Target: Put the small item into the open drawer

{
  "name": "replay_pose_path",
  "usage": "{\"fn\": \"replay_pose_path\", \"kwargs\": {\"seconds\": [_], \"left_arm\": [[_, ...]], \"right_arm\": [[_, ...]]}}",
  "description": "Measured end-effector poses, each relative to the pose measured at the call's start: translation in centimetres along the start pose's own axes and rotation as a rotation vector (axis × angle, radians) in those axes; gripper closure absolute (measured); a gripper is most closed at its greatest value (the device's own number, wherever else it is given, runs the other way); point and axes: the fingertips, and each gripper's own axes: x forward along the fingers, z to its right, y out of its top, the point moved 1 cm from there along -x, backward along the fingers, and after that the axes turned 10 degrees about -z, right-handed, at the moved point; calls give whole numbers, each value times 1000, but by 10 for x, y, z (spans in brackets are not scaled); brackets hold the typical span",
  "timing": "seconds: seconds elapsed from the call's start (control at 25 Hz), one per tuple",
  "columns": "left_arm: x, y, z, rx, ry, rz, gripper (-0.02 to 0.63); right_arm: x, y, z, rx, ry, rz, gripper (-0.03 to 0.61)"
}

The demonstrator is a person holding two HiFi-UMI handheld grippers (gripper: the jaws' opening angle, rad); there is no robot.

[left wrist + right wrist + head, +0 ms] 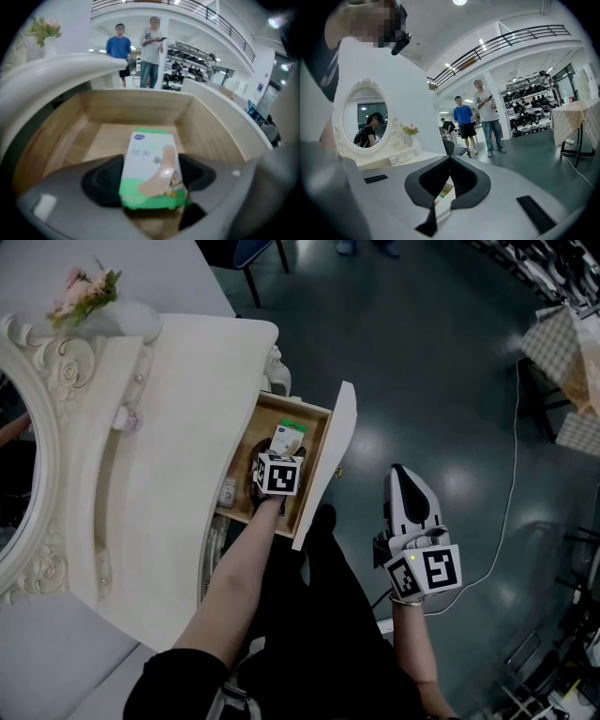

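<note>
Left gripper, reaching into the open wooden drawer of the white dressing table, clamps a green-and-white plaster box just above the drawer bottom, while the right gripper, jaws together and empty, hangs beside the drawer front over the floor.

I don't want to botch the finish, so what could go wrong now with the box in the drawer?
The left tongs grip the bandage box by its near end only, so it may drop unevenly on release. The tabletop edge overhangs the drawer; lifting out could bump it.
</note>
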Motion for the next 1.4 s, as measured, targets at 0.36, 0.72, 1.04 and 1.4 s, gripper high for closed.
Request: {"fn": "replay_pose_path", "kwargs": {"seconds": [0.36, 0.72, 1.04, 1.4], "left_arm": [[-11, 7, 0, 3, -1, 39, 229], [-74, 54, 1, 18, 19, 238, 304], [-152, 91, 3, 39, -1, 451, 402], [-233, 108, 1, 32, -31, 638, 476]], "right_arm": [[-4, 3, -5, -7, 7, 11, 581], [-8, 14, -11, -15, 17, 51, 581], [-13, 26, -15, -32, 12, 89, 581], [-19, 38, -23, -59, 5, 126, 581]]}}
